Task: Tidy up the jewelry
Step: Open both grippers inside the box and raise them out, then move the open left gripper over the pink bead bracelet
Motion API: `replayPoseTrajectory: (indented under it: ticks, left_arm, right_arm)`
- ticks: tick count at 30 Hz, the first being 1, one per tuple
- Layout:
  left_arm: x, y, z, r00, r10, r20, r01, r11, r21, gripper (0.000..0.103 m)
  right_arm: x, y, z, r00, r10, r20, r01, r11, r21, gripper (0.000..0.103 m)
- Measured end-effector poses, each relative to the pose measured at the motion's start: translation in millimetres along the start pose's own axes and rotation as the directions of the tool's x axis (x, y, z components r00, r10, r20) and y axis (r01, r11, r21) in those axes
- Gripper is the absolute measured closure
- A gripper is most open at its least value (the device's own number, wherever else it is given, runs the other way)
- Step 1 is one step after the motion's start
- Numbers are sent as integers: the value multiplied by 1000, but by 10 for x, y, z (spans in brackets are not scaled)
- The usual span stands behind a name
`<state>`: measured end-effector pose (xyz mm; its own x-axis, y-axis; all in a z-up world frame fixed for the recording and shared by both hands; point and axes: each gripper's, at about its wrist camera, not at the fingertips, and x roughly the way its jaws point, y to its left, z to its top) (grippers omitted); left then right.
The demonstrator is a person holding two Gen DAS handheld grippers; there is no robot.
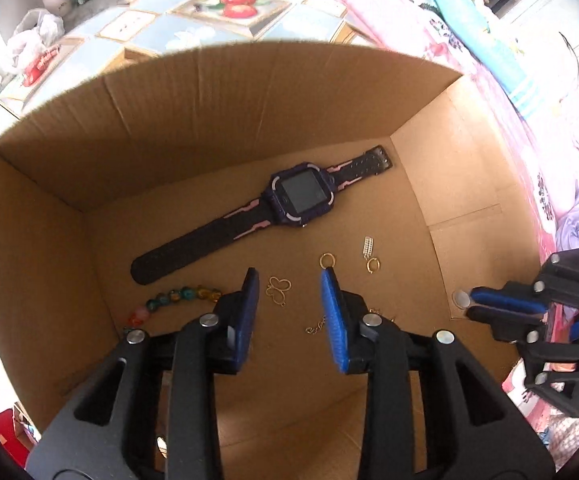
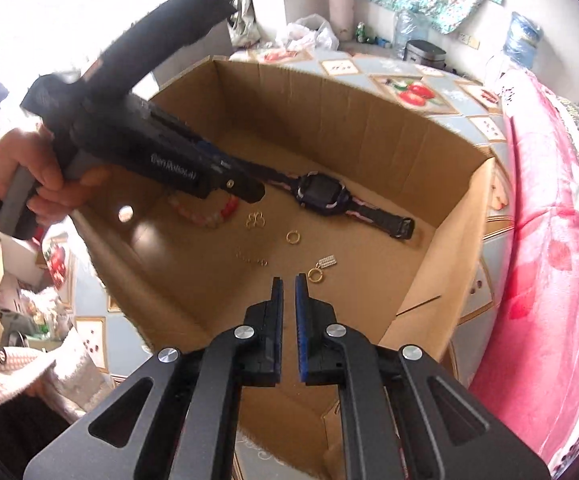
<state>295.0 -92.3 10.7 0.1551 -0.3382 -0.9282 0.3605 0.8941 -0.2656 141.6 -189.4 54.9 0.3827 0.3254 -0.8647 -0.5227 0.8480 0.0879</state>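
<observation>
Fingers of the left gripper (image 1: 289, 294) are hanging spread and empty, the right gripper (image 2: 289, 280) nearly closed, apparently holding nothing. Watch (image 1: 285, 200), beads (image 1: 177, 300) and gold pieces are lying loose in the cardboard box (image 1: 217, 92), so sorting seems barely begun.

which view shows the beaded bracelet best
The left wrist view: the beaded bracelet lies mostly exposed beside the left claw, coloured beads distinct. In the right wrist view the left claw's body covers much of it, leaving blurred pink beads.

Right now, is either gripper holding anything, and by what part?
Nothing held. Left gripper is open above the butterfly charm in the box; right gripper is nearly closed with an empty gap between its pads.
</observation>
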Motion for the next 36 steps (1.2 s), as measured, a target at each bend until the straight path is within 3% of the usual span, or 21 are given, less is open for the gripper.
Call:
replayPoseTrajectory:
  ticks: [6, 8, 16, 22, 24, 29, 32, 36]
  left_arm:
    - [-467, -139, -154, 991, 13, 137, -18, 999, 35, 54]
    - [-651, -192, -258, 983, 26, 184, -35, 998, 46, 49]
    - [-1445, -249, -1091, 926, 9, 378, -40, 996, 74, 20]
    - [-1510, -163, -1919, 886, 85, 456, -112, 993, 32, 15]
    - [-1416, -155, -2128, 886, 94, 454, -113, 993, 16, 14]
    - [-874, -134, -2535, 914, 145, 379, -134, 989, -56, 14]
    - [-599, -141, -2608, 928, 163, 336, -143, 986, -83, 14]
    - [-405, -139, -2645, 923, 226, 312, -199, 973, -116, 14]
  right_arm:
    - [-390, 39, -55, 996, -4, 89, -1, 999, 50, 93]
    - [-551, 101, -103, 992, -14, 126, 6, 998, 61, 76]
    - [-1098, 502, -498, 962, -2, 272, -20, 997, 77, 53]
    - [-1021, 757, -1031, 957, -14, 290, -36, 986, 164, 27]
    - [-843, 791, -1189, 963, -32, 269, -29, 975, 221, 25]
    - [-295, 826, -1521, 979, -115, 170, 49, 936, 350, 25]
    - [-34, 832, -1564, 973, -201, 114, 147, 918, 367, 25]
    - [212, 848, -1493, 967, -244, 72, 198, 901, 386, 25]
